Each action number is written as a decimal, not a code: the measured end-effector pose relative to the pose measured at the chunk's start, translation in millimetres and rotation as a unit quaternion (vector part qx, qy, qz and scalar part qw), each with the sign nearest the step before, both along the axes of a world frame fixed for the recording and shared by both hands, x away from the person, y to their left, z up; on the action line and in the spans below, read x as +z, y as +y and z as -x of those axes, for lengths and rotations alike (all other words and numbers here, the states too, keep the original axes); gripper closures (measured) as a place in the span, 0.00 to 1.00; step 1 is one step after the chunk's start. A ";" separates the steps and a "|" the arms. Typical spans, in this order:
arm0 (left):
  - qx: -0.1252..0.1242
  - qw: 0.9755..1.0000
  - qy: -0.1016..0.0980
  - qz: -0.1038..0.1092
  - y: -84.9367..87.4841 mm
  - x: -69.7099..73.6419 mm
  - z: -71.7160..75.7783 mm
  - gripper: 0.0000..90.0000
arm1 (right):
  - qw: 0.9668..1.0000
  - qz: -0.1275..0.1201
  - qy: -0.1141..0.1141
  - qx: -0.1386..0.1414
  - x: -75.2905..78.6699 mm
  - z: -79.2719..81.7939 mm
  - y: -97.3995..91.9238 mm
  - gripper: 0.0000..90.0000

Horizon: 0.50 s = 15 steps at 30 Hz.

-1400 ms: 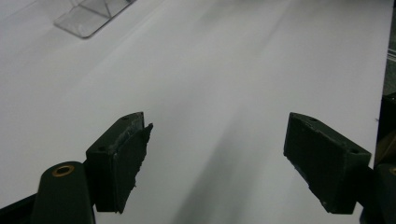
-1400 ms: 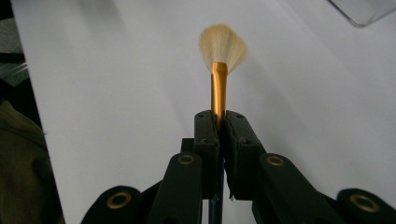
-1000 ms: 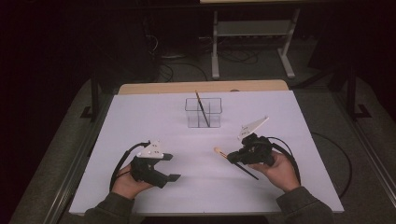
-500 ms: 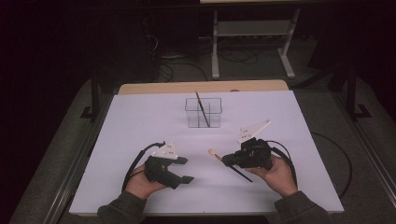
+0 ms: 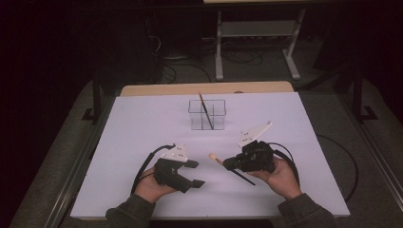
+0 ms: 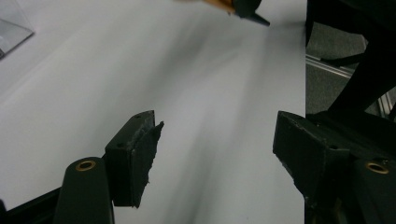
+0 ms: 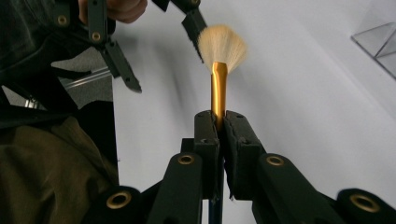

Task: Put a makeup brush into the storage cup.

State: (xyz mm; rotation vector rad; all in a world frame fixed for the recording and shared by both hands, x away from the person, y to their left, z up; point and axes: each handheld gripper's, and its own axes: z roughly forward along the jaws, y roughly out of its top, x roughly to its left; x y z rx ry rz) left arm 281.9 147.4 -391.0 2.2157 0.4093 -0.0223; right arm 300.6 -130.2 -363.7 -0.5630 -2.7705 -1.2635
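1. Right gripper view: the right gripper (image 7: 219, 122) has its jaws pressed together on a makeup brush (image 7: 219, 70) — clamped on the gold ferrule, with the pale fan of bristles pointing away from the jaws.
2. High view: that brush (image 5: 215, 157) juts from the right gripper (image 5: 227, 164) toward the table's middle, its dark handle trailing out behind, under the hand.
3. Left gripper (image 5: 195, 173) sits just beside it to the left, jaws spread wide over the white table (image 5: 142, 123) — nothing between them.
4. Farther back stands a clear divided holder (image 5: 207, 114) with a second brush (image 5: 205, 110) leaning in it, well apart from both grippers.
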 end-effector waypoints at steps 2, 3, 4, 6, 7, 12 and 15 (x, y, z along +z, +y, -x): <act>0.000 1.000 0.000 0.001 -1.2 1.9 -0.8 0.34 | 1.000 0.004 0.001 0.005 -1.2 0.9 0.8 0.93; -0.001 1.000 -0.001 -0.002 -1.7 3.2 -1.3 0.34 | 1.000 0.004 0.001 0.006 -2.3 1.2 1.6 0.93; -0.003 1.000 -0.002 -0.002 -2.5 4.1 -2.1 0.34 | 1.000 0.005 0.002 0.008 -2.9 1.6 2.4 0.93; -0.009 1.000 -0.004 -0.005 -4.4 6.4 -2.7 0.34 | 1.000 0.007 0.002 0.012 -4.3 2.2 4.3 0.93; -0.009 1.000 -0.006 -0.005 -6.2 7.5 -2.6 0.34 | 1.000 0.006 0.002 0.014 -5.0 2.5 5.4 0.93; -0.009 1.000 -0.003 -0.004 -9.7 8.3 -2.9 0.35 | 1.000 0.006 0.003 0.023 -5.7 4.2 9.8 0.93; -0.009 1.000 0.000 -0.007 -10.9 6.2 -2.3 0.35 | 1.000 0.000 0.003 0.023 -4.6 4.1 11.2 0.93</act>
